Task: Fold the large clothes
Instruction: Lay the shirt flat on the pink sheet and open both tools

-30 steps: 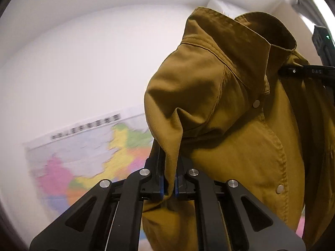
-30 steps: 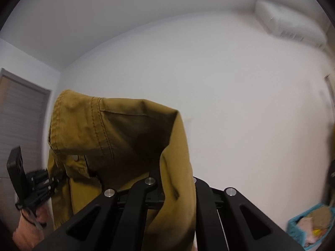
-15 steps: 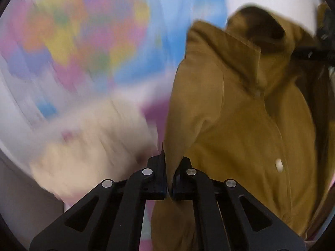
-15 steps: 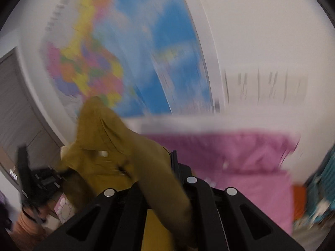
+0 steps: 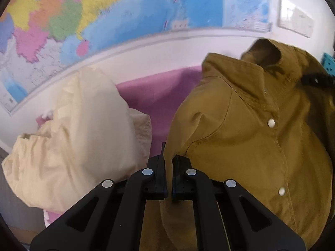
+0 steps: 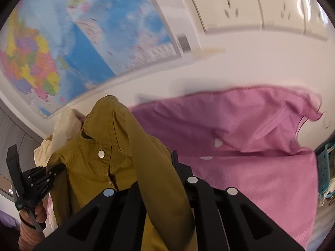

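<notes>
Gripping the mustard jacket (image 5: 240, 146) by its two shoulders, the left gripper (image 5: 169, 167) and right gripper (image 6: 159, 167) are clamped narrow on fabric, apparently so it hangs spread above the pink sheet (image 6: 251, 146); a cream garment (image 5: 73, 136) lies at nine o'clock.

A big coloured map (image 5: 117, 18) hangs on the white wall (image 6: 240, 67), its seas bright blue, its lands yellow, orange, green and pink. To the right of the map sits a white panel of sockets (image 6: 261, 4). Below the map a pink sheet (image 6: 261, 163) covers the bed. A turquoise plastic basket (image 6: 324, 167) stands at the bed's right edge. Grey wood-grain panelling (image 6: 12, 133) shows at far left.
</notes>
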Available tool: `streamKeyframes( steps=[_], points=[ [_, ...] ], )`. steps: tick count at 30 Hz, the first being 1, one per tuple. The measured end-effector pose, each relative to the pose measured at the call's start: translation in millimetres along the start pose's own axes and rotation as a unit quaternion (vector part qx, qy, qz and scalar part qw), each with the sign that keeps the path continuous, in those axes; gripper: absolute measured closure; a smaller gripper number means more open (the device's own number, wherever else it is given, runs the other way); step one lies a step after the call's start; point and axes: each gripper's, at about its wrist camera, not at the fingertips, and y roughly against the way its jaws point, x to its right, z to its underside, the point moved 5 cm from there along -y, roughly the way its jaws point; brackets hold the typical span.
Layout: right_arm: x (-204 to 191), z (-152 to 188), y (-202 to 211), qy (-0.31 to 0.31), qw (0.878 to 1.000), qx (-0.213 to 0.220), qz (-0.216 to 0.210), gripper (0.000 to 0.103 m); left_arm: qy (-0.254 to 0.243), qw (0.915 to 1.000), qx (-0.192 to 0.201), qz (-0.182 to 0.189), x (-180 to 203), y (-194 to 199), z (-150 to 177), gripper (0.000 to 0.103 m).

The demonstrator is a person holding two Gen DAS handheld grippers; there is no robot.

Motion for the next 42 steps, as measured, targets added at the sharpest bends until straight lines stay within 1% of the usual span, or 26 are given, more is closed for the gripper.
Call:
streamKeyframes(
  steps=[1,2,3,4,6,7,8,9,10,12,14,16,17,19,21,25,26,27,28,29,31,33,36,37,40,42],
  points=[
    [9,0,-12,-0.013,1.000,-0.007,0.015,0.085,-0.002,0.9999,-0.013,-0.007,5,-16,-1,0.099],
    [17,1,-19,-0.023,0.999,-0.016,0.031,0.062,0.000,0.9995,-0.026,-0.016,5,-29,-5,0.098],
    [26,4,-25,-0.033,0.998,-0.025,0.053,0.055,-0.002,0.9990,-0.036,-0.026,3,-39,-8,0.091],
    [31,6,-27,-0.040,0.997,-0.025,0.062,0.044,-0.011,0.9977,-0.056,-0.037,6,-54,-7,0.087],
    [43,12,-21,-0.068,0.996,-0.021,0.051,0.042,-0.014,0.9971,-0.058,-0.048,7,-63,-6,0.072],
    [48,16,-9,-0.078,0.996,-0.011,0.040,0.039,-0.019,0.9968,-0.051,-0.059,8,-62,-5,0.067],
    [50,19,0,-0.081,0.996,-0.005,0.035,0.035,-0.020,0.9971,-0.039,-0.062,8,-57,-6,0.055],
    [51,25,14,-0.082,0.996,0.003,0.027,0.034,-0.020,0.9979,-0.025,-0.057,8,-50,-7,0.046],
    [49,34,35,-0.073,0.997,0.015,0.013,0.034,-0.020,0.9982,-0.013,-0.054,8,-43,-8,0.042],
    [40,54,67,-0.041,0.999,0.027,0.000,0.029,-0.015,0.9987,0.021,-0.043,5,-17,-11,0.014],
    [28,82,98,-0.005,0.999,0.037,0.000,0.020,-0.007,0.9983,0.051,-0.028,-1,8,-13,0.014],
    [17,117,123,0.026,0.999,0.041,-0.007,0.014,-0.008,0.9962,0.087,-0.009,-2,38,-10,0.012],
    [13,139,135,0.037,0.998,0.044,-0.006,0.013,-0.011,0.9948,0.101,0.006,-1,51,-6,0.012],
    [5,187,150,0.048,0.998,0.038,-0.019,0.013,-0.025,0.9912,0.126,0.030,2,78,3,0.012],
    [3,229,152,0.038,0.999,0.023,-0.026,0.013,-0.052,0.9868,0.140,0.063,15,97,22,0.010],
    [-2,295,133,0.019,0.999,-0.015,-0.038,0.013,-0.091,0.9797,0.136,0.116,40,118,53,0.010],
    [-4,302,128,0.016,0.999,-0.021,-0.041,0.017,-0.097,0.9786,0.130,0.127,46,117,61,0.010],
    [-5,310,120,0.007,0.998,-0.029,-0.048,0.025,-0.107,0.9772,0.124,0.135,54,117,73,0.010],
    [-5,313,117,0.003,0.998,-0.031,-0.056,0.056,-0.114,0.9767,0.122,0.135,58,116,80,0.010],
    [-6,315,114,0.005,0.998,-0.034,-0.057,0.085,-0.122,0.9761,0.121,0.133,62,115,88,0.010],
    [0,311,122,-0.013,0.998,-0.026,-0.050,0.095,-0.127,0.9759,0.117,0.134,64,115,100,0.010],
    [3,297,149,0.003,1.000,0.004,-0.015,0.096,-0.127,0.9759,0.113,0.137,62,115,111,0.010],
    [16,262,197,0.004,0.997,0.056,0.046,0.096,-0.133,0.9769,0.117,0.120,49,119,125,0.010],
    [22,244,213,0.014,0.994,0.072,0.083,0.096,-0.134,0.9769,0.118,0.118,47,120,127,0.010],
    [46,212,226,0.006,0.988,0.080,0.135,0.096,-0.135,0.9789,0.114,0.102,36,122,134,0.009],
    [81,193,218,-0.021,0.977,0.083,0.196,0.093,-0.140,0.9807,0.105,0.087,32,118,142,0.008]
  ],
)
